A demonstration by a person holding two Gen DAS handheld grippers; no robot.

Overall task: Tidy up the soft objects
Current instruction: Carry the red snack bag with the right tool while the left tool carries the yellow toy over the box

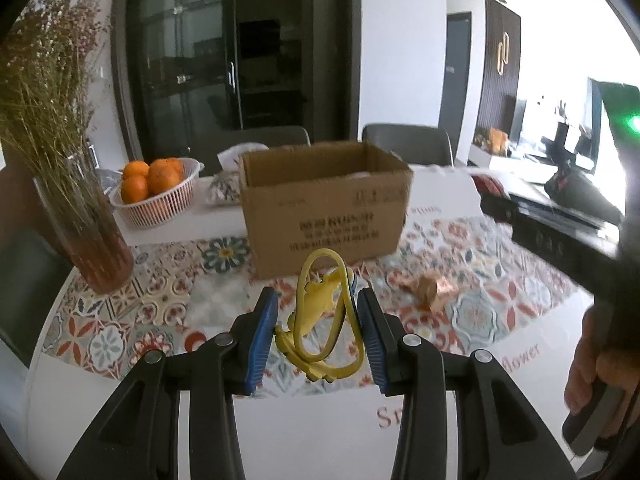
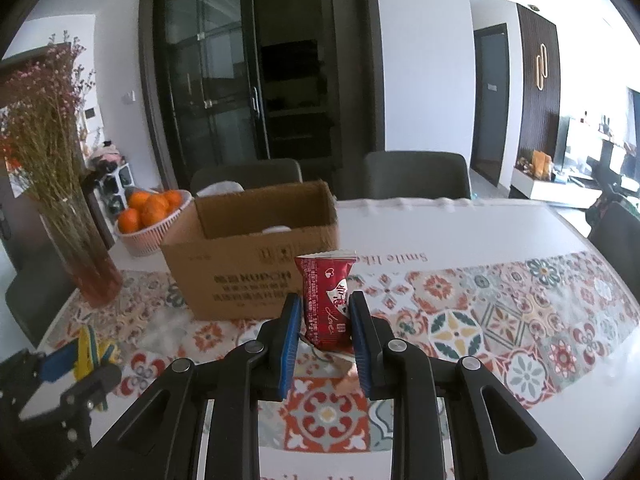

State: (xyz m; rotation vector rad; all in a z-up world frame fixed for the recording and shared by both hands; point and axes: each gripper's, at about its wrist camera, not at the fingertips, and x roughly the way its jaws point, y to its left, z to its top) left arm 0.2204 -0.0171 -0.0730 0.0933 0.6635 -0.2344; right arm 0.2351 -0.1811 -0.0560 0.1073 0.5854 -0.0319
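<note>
Left wrist view, left gripper [image 1: 318, 322]: clamped on a yellow rubbery loop toy [image 1: 320, 312], blue pads pressing its two sides, toy lifted clear of the patterned table runner [image 1: 168, 296].
Left wrist view, toy's place: between the pads, in front of the open cardboard box [image 1: 324, 204], near its front wall but apart from it.
Left wrist view, handling: thin, floppy, light; loops likely to sag or spring sideways, so best pinched across the thicker yellow body, not a single strand.
Left wrist view, leftovers: copper-coloured wrapped sweet [image 1: 430, 290] lying on the runner to the right of the toy.
Left wrist view, surroundings: basket of oranges [image 1: 154, 190] and vase of dried flowers [image 1: 92, 248] at left; a hand [image 1: 596, 364] on the other tool's grip at right edge.
Right wrist view, right gripper [image 2: 325, 316]: closed on a red snack packet [image 2: 326, 300], held upright, off the table.
Right wrist view, packet's place: just right of the box's [image 2: 248, 272] front corner, below its rim.
Right wrist view, handling: light, crinkly, slippery foil; squashable contents, so a gentle pinch at mid-body seems right.
Right wrist view, other tool: left gripper with the yellow toy low at left.
</note>
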